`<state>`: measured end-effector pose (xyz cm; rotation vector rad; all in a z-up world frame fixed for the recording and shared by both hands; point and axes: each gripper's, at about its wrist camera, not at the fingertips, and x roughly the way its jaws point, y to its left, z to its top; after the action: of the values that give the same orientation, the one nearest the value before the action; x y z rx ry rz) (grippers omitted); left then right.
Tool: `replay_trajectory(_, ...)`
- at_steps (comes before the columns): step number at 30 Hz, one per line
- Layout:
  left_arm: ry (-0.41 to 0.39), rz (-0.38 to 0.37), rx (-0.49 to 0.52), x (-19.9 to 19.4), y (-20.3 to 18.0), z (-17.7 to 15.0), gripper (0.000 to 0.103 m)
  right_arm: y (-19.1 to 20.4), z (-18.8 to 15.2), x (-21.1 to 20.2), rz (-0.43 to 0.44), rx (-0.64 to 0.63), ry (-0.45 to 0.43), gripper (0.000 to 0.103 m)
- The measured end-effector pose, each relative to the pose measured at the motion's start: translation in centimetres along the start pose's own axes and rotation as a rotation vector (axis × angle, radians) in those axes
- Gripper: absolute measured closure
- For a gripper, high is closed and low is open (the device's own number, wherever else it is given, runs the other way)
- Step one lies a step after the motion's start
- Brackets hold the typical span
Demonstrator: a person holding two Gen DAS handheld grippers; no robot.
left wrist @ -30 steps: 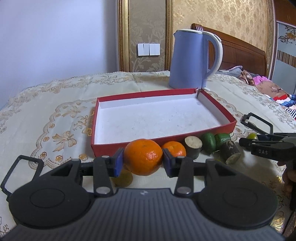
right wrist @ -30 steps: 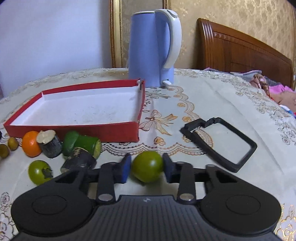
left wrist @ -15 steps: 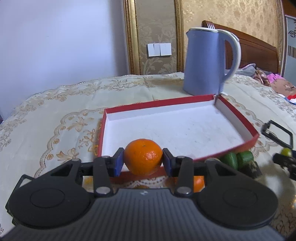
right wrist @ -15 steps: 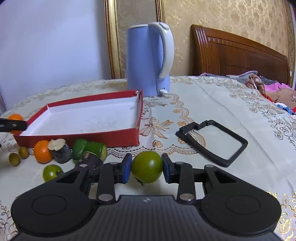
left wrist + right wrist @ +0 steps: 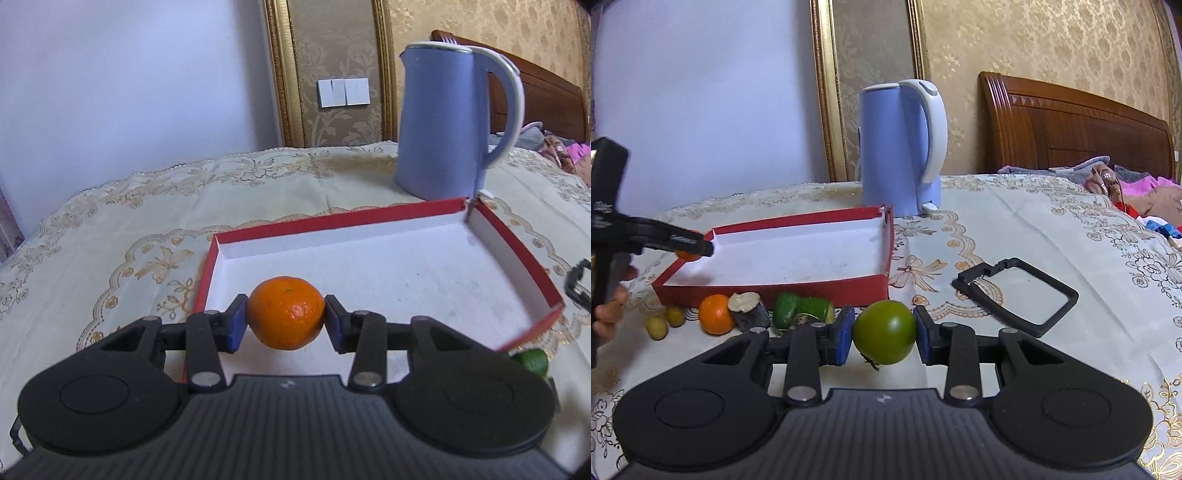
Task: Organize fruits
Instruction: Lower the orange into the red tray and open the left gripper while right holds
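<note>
My left gripper (image 5: pixel 286 321) is shut on an orange mandarin (image 5: pixel 285 312) and holds it over the near left part of the red tray with a white floor (image 5: pixel 509 240). My right gripper (image 5: pixel 884 334) is shut on a green tomato (image 5: pixel 884 330), held above the tablecloth in front of the tray (image 5: pixel 775 288). In the right wrist view the left gripper (image 5: pixel 683 242) reaches over the tray's left corner. Another mandarin (image 5: pixel 716 314), a dark cut stub (image 5: pixel 750 310), green pieces (image 5: pixel 801 312) and two small yellow-green fruits (image 5: pixel 665 321) lie along the tray's front wall.
A blue kettle (image 5: pixel 450 122) stands just behind the tray's far right corner. A black rectangular frame (image 5: pixel 1015 295) lies on the cloth right of the tray. A bed with a wooden headboard (image 5: pixel 1071 133) is beyond the table.
My left gripper rose and moved forward with the mandarin, from in front of the tray to over its near left part. My right gripper lifted the green tomato higher.
</note>
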<state>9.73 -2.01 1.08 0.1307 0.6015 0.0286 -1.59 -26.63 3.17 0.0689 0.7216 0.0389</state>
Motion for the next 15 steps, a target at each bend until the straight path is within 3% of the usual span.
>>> replay_trajectory(15,0.063,0.016,0.010,4.5,-0.9,0.9,0.063,1.0,-0.2,-0.3,0.037,-0.013,0.003,0.069)
